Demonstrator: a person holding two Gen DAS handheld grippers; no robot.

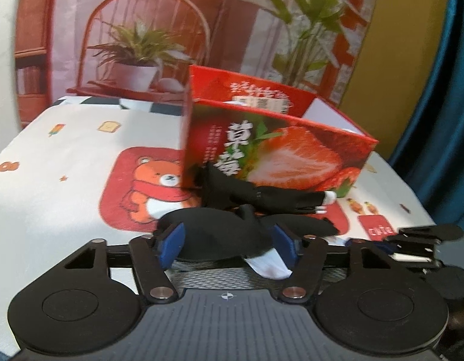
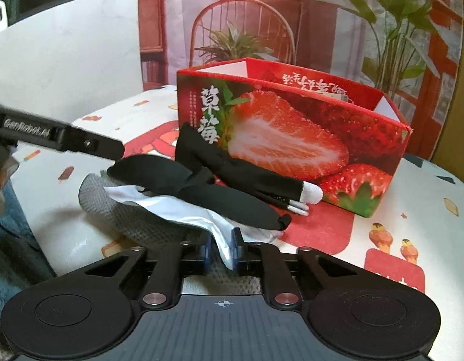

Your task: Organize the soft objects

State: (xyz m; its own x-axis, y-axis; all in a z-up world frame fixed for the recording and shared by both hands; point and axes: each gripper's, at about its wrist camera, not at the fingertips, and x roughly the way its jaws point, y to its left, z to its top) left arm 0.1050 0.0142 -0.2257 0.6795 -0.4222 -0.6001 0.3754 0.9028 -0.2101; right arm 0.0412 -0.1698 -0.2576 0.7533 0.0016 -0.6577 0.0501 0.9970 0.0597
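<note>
Where the strawberry box [image 2: 292, 141] meets the tablecloth [image 1: 66, 165], a heap of soft things lies against its printed front wall. Black glove [image 2: 232, 201] on top, limp, with a pale grey fingertip and thin cords near the box; white cloth [image 2: 183, 207] under it; grey knit piece [image 2: 111, 207] lowest, toward the left.

Right gripper [image 2: 222, 248]: jaws nearly together, pinching a fold of the white cloth.

Left gripper [image 1: 228, 243]: blue pads set apart on either side of black fabric; pad contact cannot be told.

Tablecloth white, printed with a cartoon bear on a red patch and small snacks.

Behind: backdrop picturing a rattan chair and potted plants.

Box open-topped, interior unseen.
</note>
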